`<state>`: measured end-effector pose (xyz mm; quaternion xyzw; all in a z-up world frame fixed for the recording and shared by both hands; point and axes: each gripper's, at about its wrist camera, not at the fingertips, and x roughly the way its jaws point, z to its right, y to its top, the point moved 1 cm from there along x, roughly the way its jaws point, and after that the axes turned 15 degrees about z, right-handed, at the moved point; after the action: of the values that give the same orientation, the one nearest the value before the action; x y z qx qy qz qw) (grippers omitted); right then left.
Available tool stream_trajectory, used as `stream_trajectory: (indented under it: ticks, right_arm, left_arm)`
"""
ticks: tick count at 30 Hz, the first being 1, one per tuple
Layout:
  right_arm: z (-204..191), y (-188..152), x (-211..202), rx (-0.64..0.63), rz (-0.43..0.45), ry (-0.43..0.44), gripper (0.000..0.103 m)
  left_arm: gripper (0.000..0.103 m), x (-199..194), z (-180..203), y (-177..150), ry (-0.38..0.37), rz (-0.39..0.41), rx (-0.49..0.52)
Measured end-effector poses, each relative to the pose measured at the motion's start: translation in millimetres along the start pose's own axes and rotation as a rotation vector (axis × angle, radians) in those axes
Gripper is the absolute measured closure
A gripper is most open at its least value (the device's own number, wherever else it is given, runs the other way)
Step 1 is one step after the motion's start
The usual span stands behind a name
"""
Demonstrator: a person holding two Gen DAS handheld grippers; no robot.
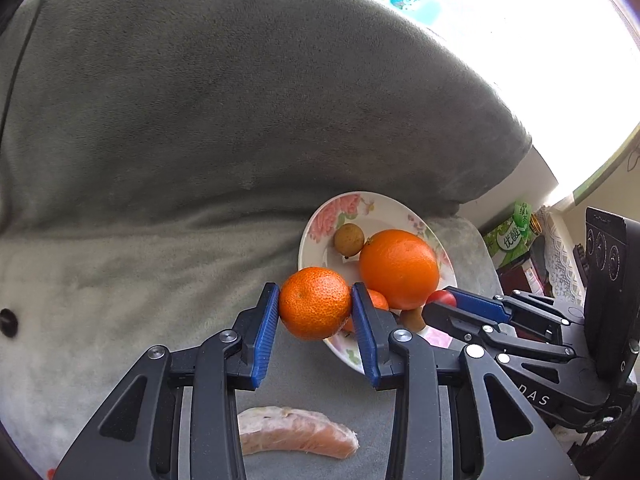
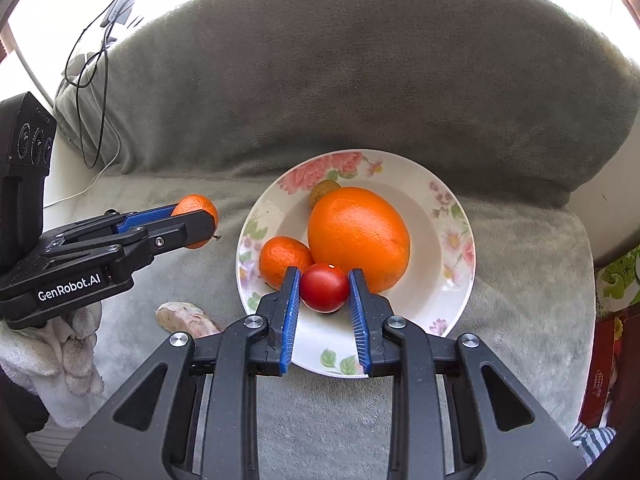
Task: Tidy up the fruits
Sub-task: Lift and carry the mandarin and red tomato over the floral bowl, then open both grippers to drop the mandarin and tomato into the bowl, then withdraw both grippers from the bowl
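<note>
Left gripper (image 1: 315,307) pinching a mandarin (image 1: 315,303) between blue pads, held off the left rim of the floral plate (image 2: 448,204), above the grey blanket (image 2: 360,80). Right gripper (image 2: 324,294) over the plate's near edge, jaws set either side of a red tomato (image 2: 324,293); left pad touching, right pad perhaps just short of it, hard to tell. On the plate: large orange (image 2: 359,238) at centre, second mandarin (image 2: 285,261) at its left, small brown fruit (image 2: 323,191) behind. Pale pinkish fruit segment (image 1: 298,432) lying on the blanket near the plate's left edge.
</note>
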<state>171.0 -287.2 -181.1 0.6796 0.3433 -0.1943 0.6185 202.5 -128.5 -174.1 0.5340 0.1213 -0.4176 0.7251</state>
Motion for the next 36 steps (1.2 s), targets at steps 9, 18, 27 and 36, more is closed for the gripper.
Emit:
stream_trajectory:
  ticks: [9, 18, 27, 36]
  right_arm:
    - [7, -5, 10, 0.012, -0.029, 0.002, 0.077]
    - [6, -5, 9, 0.002, -0.021, -0.003, 0.077]
    - [4, -4, 1, -0.004, -0.004, -0.016, 0.049]
    - [1, 1, -9, -0.017, 0.021, -0.023, 0.031]
  left_arm:
    - [0.068, 16, 13, 7, -0.019, -0.015, 0.036]
    - [0.068, 24, 18, 9, -0.026, -0.022, 0.04]
    - [0.056, 23, 22, 14, -0.027, -0.006, 0.039]
    - [0.051, 13, 23, 21, -0.022, 0.018, 0.039]
